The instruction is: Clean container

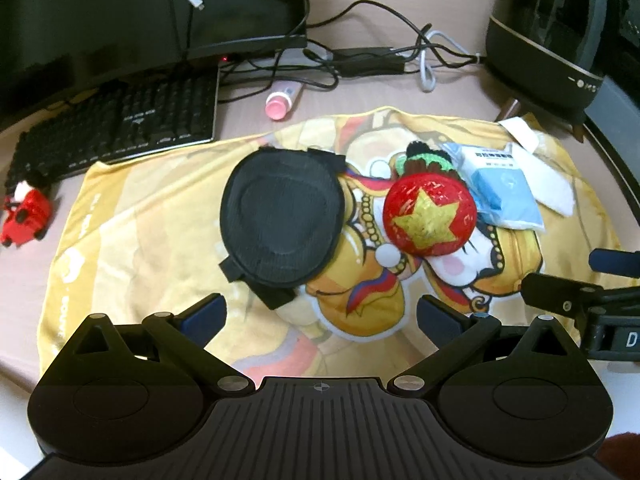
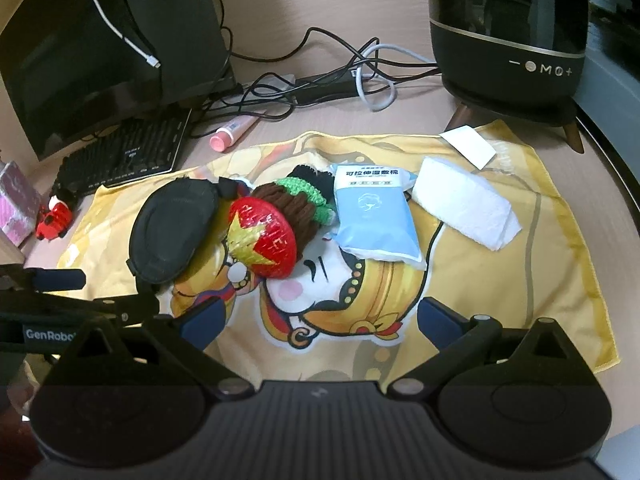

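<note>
A yellow cartoon-print cloth [image 1: 160, 216] [image 2: 500, 264] lies on the desk. On it lie a black oval pad with straps [image 1: 280, 216] [image 2: 172, 228], a red dome with a gold star [image 1: 430, 220] [image 2: 264, 240] on a brown and green knitted piece [image 2: 298, 204], a light blue packet of cotton pads [image 1: 500, 188] [image 2: 372, 216], and a folded white cloth [image 2: 468, 208]. My left gripper [image 1: 320, 316] is open and empty over the cloth's near edge, below the black pad. My right gripper [image 2: 320, 320] is open and empty, nearer than the packet. Each gripper shows at the other view's edge.
A black keyboard [image 1: 120, 124] and monitor [image 1: 120, 12] stand at the back left, with tangled cables [image 1: 360, 60] and a pink-capped tube [image 1: 280, 102] behind the cloth. A dark round appliance [image 2: 508, 28] stands at the back right. A small red toy [image 1: 26, 216] lies left.
</note>
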A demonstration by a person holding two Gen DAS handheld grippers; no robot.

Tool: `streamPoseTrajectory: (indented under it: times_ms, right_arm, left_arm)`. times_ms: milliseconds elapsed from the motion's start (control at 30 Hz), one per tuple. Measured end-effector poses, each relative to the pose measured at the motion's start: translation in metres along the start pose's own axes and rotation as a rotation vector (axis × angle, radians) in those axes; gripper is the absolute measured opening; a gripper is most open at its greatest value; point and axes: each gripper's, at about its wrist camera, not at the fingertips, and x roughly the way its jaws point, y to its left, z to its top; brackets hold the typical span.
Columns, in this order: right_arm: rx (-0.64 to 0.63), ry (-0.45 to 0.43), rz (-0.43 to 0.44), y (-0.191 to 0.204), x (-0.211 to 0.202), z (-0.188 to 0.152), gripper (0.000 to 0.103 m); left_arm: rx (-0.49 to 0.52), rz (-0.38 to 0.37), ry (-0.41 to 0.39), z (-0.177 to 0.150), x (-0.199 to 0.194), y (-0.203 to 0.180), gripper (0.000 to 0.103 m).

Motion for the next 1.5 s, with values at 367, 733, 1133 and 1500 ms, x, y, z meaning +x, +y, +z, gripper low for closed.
streamPoseTrajectory:
  times_ms: [367,733,1133,1500]
  right_arm:
    - [-0.031,0.024,-0.011,0.003,0.005,0.004,0.103]
    - [-0.041,0.035,-0.002,0.005,0.012,0.008,0.103]
    - [-0.044,0.038,-0.006,0.0,0.012,0.009,0.103]
    - [-0.04,0.029,-0.006,-0.011,0.012,0.012,0.103]
  left_arm:
    - [-0.018,-0.003,0.0,0.0,0.0,0.008,0.103]
    - [-0.025,0.003,0.024,-0.001,0.003,0.013,0.103]
    - [-0.014,-0.01,0.032,-0.001,0.004,0.01,0.103]
    - [-0.047,-0.042,0.043,0.001,0.006,0.008,0.103]
